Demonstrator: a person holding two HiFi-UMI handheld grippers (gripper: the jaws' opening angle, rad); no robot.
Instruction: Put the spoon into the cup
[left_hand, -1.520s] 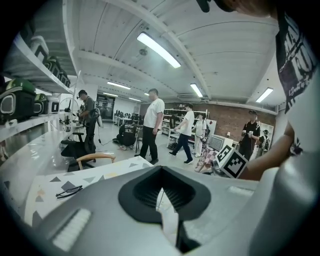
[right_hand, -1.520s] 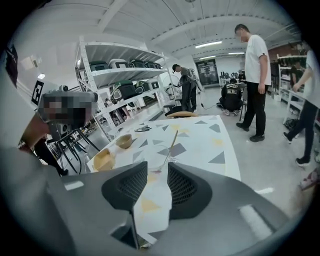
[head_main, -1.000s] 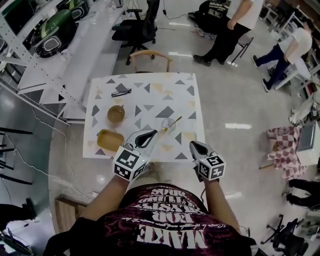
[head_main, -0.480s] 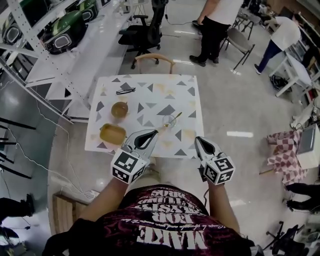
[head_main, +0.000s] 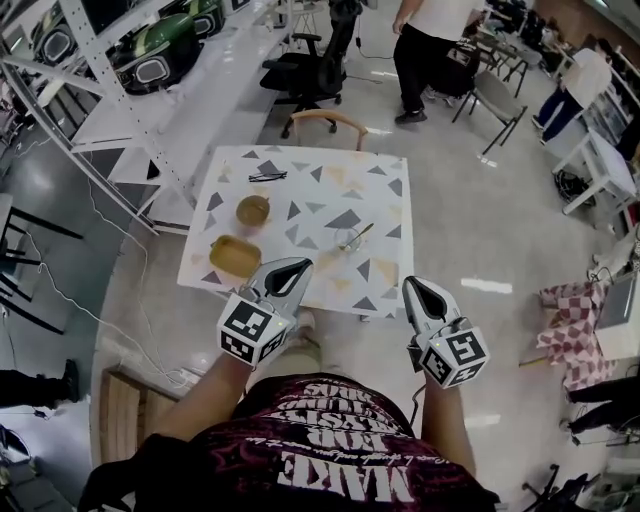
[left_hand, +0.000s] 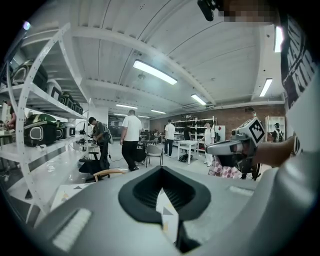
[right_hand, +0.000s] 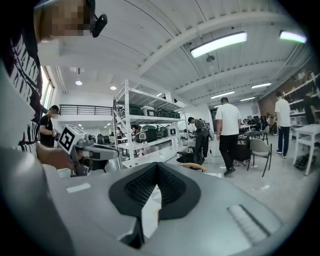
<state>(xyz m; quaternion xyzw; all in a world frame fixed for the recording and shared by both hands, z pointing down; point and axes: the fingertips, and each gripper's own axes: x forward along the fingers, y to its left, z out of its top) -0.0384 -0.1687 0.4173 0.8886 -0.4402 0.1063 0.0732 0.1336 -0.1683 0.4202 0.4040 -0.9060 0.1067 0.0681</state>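
Spoon (head_main: 360, 234) in cup (head_main: 347, 241), left gripper (head_main: 298, 265), right gripper (head_main: 416, 285), jaws clenched empty, at table (head_main: 300, 165) near edge

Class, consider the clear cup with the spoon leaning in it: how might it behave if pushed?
The cup looks clear and small, so probably light, perhaps fragile. The spoon leans out past its rim, likely making a push on that side tip it. On the smooth-looking table it may slide first.
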